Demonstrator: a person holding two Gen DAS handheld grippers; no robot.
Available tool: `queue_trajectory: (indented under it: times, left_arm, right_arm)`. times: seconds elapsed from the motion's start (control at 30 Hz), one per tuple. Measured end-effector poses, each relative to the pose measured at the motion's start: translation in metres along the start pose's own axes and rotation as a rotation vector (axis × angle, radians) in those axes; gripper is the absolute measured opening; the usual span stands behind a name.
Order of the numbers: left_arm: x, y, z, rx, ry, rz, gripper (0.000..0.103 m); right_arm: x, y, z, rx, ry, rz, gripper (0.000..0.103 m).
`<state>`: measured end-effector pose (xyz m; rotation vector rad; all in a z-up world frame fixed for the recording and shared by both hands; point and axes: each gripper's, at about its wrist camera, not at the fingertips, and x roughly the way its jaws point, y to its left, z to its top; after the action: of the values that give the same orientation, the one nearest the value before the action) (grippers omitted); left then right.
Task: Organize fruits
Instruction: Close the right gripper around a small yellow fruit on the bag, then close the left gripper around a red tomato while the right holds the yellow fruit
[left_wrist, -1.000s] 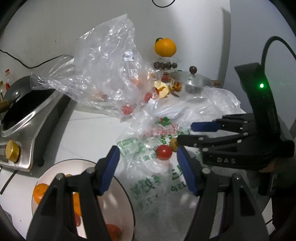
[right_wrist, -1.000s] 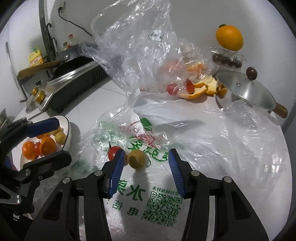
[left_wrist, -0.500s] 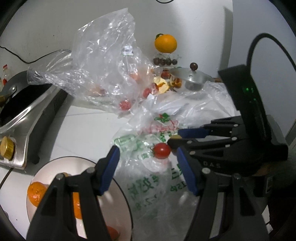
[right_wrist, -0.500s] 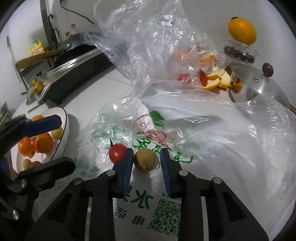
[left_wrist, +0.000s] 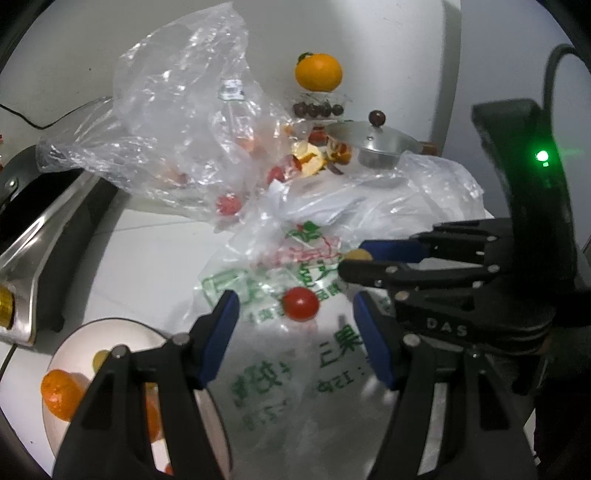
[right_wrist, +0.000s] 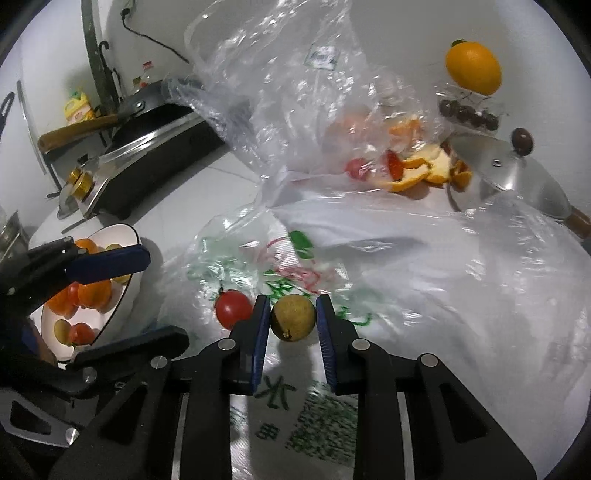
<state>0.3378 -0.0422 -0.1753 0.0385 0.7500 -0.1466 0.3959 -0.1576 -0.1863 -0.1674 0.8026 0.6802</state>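
My right gripper (right_wrist: 291, 317) is shut on a small yellow-brown round fruit (right_wrist: 293, 318), held just above the printed plastic bag (right_wrist: 388, 288). A red cherry tomato (right_wrist: 233, 309) lies on the bag just left of it, and shows in the left wrist view (left_wrist: 300, 303). My left gripper (left_wrist: 295, 325) is open, its jaws on either side of the tomato and a little short of it. The white bowl (right_wrist: 127, 291) at left holds oranges and small fruits. The right gripper (left_wrist: 354, 260) shows in the left wrist view beyond the tomato.
A clear bag (right_wrist: 288, 92) with tomatoes and orange peel stands at the back. An orange (right_wrist: 472, 72) sits on a box of dark fruits. A steel pot lid (right_wrist: 506, 173) lies at right. A stove with a pan (right_wrist: 147, 129) is at left.
My right gripper has closed on the yellow-brown fruit and lifted it slightly. My left gripper stays open and has come a little nearer the tomato.
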Motion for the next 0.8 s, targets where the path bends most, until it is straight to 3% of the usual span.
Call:
queue_trajectory:
  times: [0.43, 0.8]
  left_arm:
    - [0.034, -0.012, 0.006, 0.007, 0.063, 0.023, 0.065]
    - [0.049, -0.007, 0.006, -0.035, 0.103, -0.014, 0.043]
  right_arm:
    - [-0.018, -0.027, -0.009, 0.042, -0.03, -0.032, 0.027]
    - [-0.021, -0.033, -0.011, 0.064, -0.055, -0.027, 0.027]
